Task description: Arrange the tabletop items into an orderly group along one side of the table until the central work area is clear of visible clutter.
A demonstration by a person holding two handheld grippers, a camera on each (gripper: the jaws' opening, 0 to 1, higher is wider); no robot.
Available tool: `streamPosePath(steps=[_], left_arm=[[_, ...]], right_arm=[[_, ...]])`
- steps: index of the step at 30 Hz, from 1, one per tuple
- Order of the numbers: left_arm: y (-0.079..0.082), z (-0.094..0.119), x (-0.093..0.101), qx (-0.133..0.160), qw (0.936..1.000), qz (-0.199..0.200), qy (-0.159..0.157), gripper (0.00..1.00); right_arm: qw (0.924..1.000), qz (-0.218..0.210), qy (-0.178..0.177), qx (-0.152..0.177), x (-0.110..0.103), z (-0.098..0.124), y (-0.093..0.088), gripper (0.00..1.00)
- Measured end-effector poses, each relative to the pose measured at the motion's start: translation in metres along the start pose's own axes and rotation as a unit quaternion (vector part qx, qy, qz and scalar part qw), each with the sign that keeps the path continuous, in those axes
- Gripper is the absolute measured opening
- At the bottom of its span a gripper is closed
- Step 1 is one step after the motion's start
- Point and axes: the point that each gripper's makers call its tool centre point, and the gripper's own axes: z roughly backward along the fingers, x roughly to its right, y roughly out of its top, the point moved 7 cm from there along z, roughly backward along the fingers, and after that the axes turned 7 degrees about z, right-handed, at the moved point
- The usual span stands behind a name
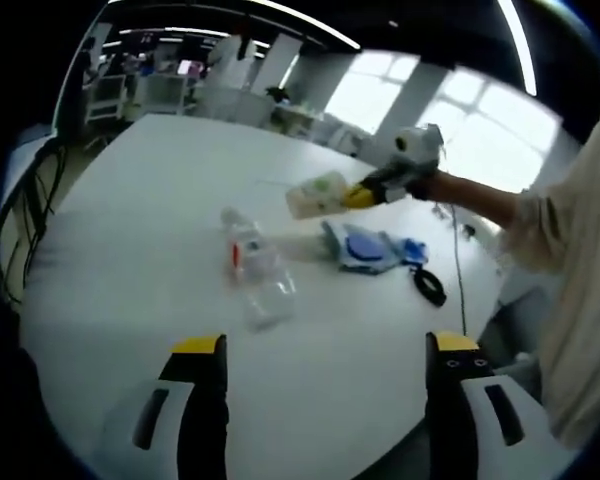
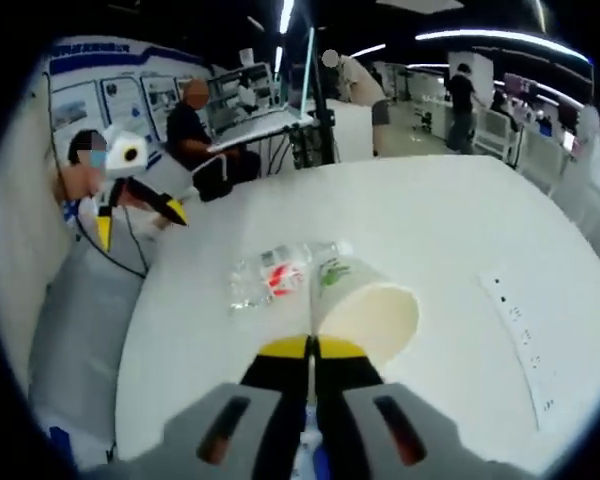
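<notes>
the right hand-held gripper (image 2: 310, 350) has its jaws pressed together on the rim wall of a pale paper cup (image 2: 365, 305), which it carries lifted above the white tabletop (image 2: 450, 220). the cup lies tipped on its side, its open mouth turned toward the camera and its long axis running away from the jaws toward the tabletop's middle. in the left gripper view the same cup (image 1: 315, 193) shows held out over the far half of the tabletop at the tip of the right hand-held gripper (image 1: 365, 193).

a clear plastic bottle (image 1: 252, 268) with a red label lies flat near the middle of the tabletop, its long axis pointing roughly away from the left hand-held gripper (image 1: 325, 350). that gripper hovers low by the near edge, jaws spread wide and holding nothing. the bottle sits ahead of it and a little left of its centre line, so the left one is the nearer to it.

toward the right edge lie a blue-and-white bundle (image 1: 365, 250), hard to make out, and a small dark loop (image 1: 430, 287) just beside it. my guess is the cup belongs with that cluster.
</notes>
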Motion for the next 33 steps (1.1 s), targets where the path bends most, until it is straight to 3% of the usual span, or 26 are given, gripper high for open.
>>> streamPosePath(steps=[4, 6, 16, 19, 23, 26, 28, 33], left_arm=[[-0.001, 0.004, 0.001, 0.006, 1.0, -0.002, -0.004, 0.78], [-0.002, 0.005, 0.001, 0.009, 0.9999, 0.0, -0.005, 0.78], [-0.002, 0.012, 0.005, 0.019, 0.9997, -0.004, -0.014, 0.77], [-0.002, 0.014, 0.005, 0.023, 0.9996, -0.005, -0.014, 0.77], [-0.003, 0.015, 0.004, 0.026, 0.9995, -0.004, -0.015, 0.76], [-0.005, 0.016, 0.004, 0.026, 0.9995, -0.003, -0.016, 0.76], [-0.006, 0.017, 0.003, 0.026, 0.9995, -0.002, -0.015, 0.76], [-0.007, 0.019, -0.001, 0.031, 0.9995, 0.003, -0.012, 0.76]], right_arm=[[0.9974, 0.058, -0.024, -0.035, -0.006, 0.012, 0.006, 0.0], [0.9957, 0.081, -0.018, -0.042, -0.013, 0.016, 0.012, 0.0], [0.9826, 0.154, -0.032, -0.1, -0.016, 0.034, 0.026, 0.0], [0.978, 0.169, -0.018, -0.121, -0.02, 0.038, 0.03, 0.0], [0.9569, 0.229, -0.006, -0.179, -0.022, 0.038, 0.027, 0.0], [0.9477, 0.251, 0.004, -0.197, -0.024, 0.033, 0.027, 0.0], [0.9312, 0.288, 0.006, -0.223, -0.024, 0.028, 0.025, 0.0], [0.9034, 0.339, 0.026, -0.261, -0.023, 0.015, 0.019, 0.0]])
